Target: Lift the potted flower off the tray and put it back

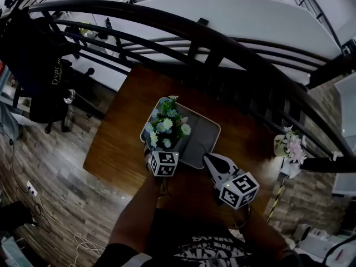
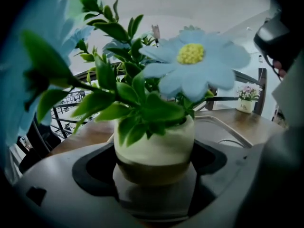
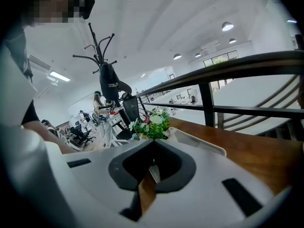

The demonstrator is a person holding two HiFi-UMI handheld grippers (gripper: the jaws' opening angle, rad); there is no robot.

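Observation:
The potted flower, blue and white blooms in a cream and brown pot, stands at the left end of the grey tray on the brown table. My left gripper reaches in from the near side with its jaws against both sides of the pot, shut on it. Whether the pot's base rests on the tray or hangs just above it cannot be told. At the tray's near edge my right gripper is shut with nothing in it, only a thin slit of table showing between its jaws. The right gripper view shows the flowers and the tray rim beyond.
A second small flower pot stands at the table's right end. A dark railing runs behind the table. A coat rack with a black jacket stands at far left. The table's left half is bare wood.

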